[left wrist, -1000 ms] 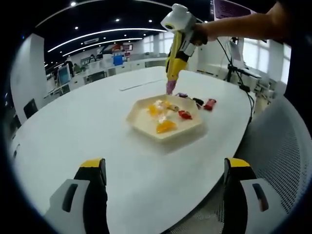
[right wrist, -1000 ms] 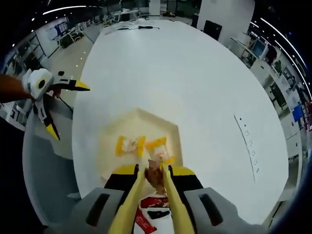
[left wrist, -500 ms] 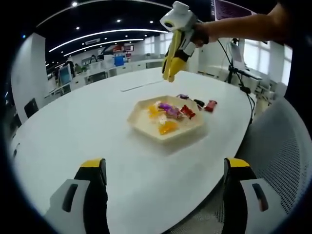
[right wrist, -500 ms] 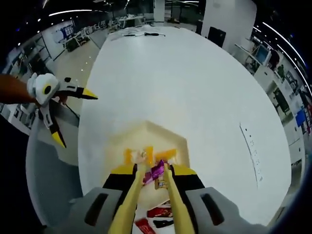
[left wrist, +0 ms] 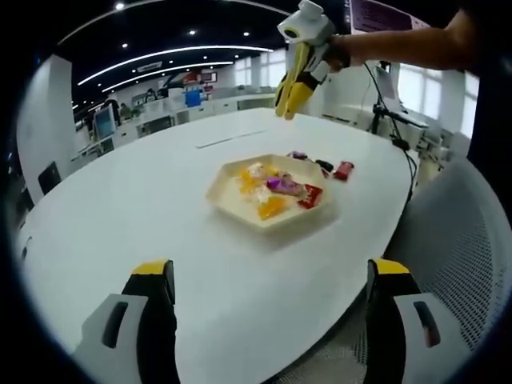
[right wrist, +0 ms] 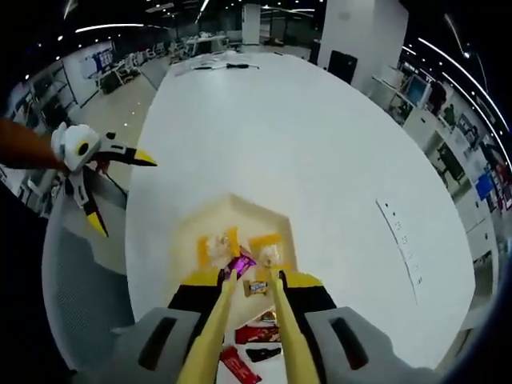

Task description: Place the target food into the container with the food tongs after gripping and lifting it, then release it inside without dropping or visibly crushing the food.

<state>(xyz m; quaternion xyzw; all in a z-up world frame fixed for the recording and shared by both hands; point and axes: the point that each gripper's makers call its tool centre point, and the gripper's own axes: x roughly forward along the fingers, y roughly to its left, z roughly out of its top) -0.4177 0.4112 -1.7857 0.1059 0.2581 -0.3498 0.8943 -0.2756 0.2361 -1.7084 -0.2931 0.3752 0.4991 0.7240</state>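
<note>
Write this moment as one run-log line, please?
stage: after release | right gripper: tongs empty, raised above tray | purple candy: in tray | left gripper: open, idle

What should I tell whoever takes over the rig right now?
Right gripper: holds yellow food tongs raised above the tray, tips empty.
Left gripper: open, idle at the table edge.
Hexagonal tray: holds several wrapped candies, including a purple one.
Done: purple candy lies in the tray.
Left: red and dark candies lie on the table beside the tray.
</note>
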